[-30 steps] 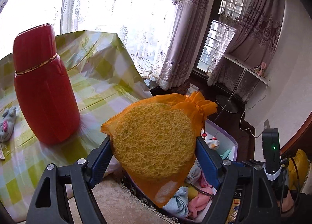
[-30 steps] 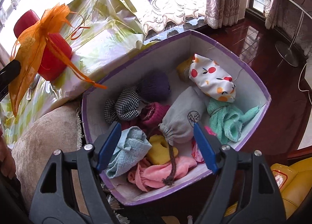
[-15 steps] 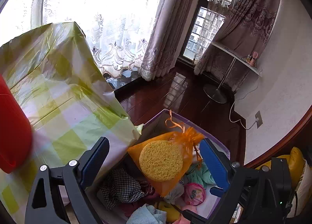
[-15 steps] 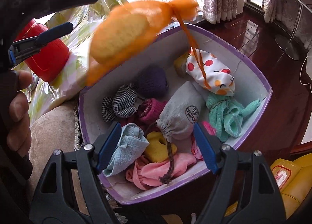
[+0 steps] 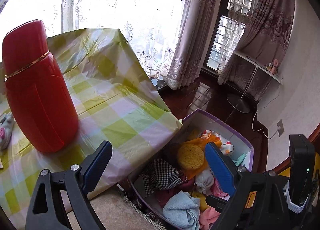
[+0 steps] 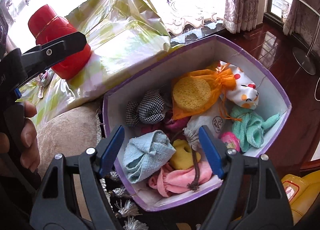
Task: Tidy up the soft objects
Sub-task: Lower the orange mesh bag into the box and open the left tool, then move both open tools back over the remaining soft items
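A purple-rimmed box (image 6: 236, 45) on the floor holds several soft things. The yellow round sponge in its orange mesh bag (image 6: 192, 93) lies on top of the pile, also seen in the left wrist view (image 5: 191, 159). Around it lie a checked cloth (image 6: 148, 107), a blue towel (image 6: 147, 154), a grey drawstring pouch (image 6: 208, 124), a pink cloth (image 6: 180, 180) and a teal towel (image 6: 250, 130). My left gripper (image 5: 158, 164) is open and empty above the table edge. My right gripper (image 6: 160, 148) is open and empty over the box's near side.
A red thermos (image 5: 38, 93) stands on the checked tablecloth (image 5: 120, 109). A small grey plush toy (image 5: 5, 128) lies left of it. A beige cushion (image 6: 66, 130) sits beside the box. A yellow object (image 6: 296, 190) is at the right. Dark wood floor (image 5: 200, 97) lies beyond.
My left gripper opened and let go of the sponge bag, which dropped into the box. The left gripper then swung back toward the table. The right gripper stayed put.
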A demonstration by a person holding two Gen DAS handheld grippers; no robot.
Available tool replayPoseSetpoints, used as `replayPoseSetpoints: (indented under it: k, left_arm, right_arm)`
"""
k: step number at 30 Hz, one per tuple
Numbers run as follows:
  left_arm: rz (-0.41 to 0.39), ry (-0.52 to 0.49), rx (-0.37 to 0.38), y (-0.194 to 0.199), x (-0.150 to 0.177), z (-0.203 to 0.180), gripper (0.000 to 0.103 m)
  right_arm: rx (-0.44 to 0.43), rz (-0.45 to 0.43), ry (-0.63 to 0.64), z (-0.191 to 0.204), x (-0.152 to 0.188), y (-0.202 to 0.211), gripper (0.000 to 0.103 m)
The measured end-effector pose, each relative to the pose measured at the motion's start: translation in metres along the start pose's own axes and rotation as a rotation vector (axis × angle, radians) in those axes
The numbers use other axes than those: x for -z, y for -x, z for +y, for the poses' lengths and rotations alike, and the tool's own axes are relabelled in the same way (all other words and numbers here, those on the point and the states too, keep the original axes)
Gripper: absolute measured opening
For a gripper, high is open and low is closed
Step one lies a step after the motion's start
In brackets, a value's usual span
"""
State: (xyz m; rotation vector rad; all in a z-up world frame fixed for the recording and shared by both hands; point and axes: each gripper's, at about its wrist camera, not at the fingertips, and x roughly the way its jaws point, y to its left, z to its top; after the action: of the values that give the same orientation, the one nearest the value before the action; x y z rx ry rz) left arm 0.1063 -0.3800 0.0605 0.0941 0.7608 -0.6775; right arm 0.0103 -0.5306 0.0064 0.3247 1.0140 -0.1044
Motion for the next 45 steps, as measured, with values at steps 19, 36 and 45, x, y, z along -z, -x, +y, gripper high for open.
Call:
replayPoseSetpoints:
  k: [19,36,45]
  left_arm:
    - [-0.151,0.390,-0.339,0.128,0.061,0.181,0.086]
    - [-0.213,0.574,-0.497,0.178,0.096,0.282,0.078]
    - [-0.229,0.635,-0.549,0.188,0.096,0.342,0.076]
  right_arm:
    - [-0.215,-0.007,0.343,0.184,-0.010,-0.014,0.080]
    - [-0.321,-0.030,0.555,0.319,-0.025,-0.052,0.082]
    - [-0.352,-0.055,0.590,0.377,-0.053,-0.078,0.084]
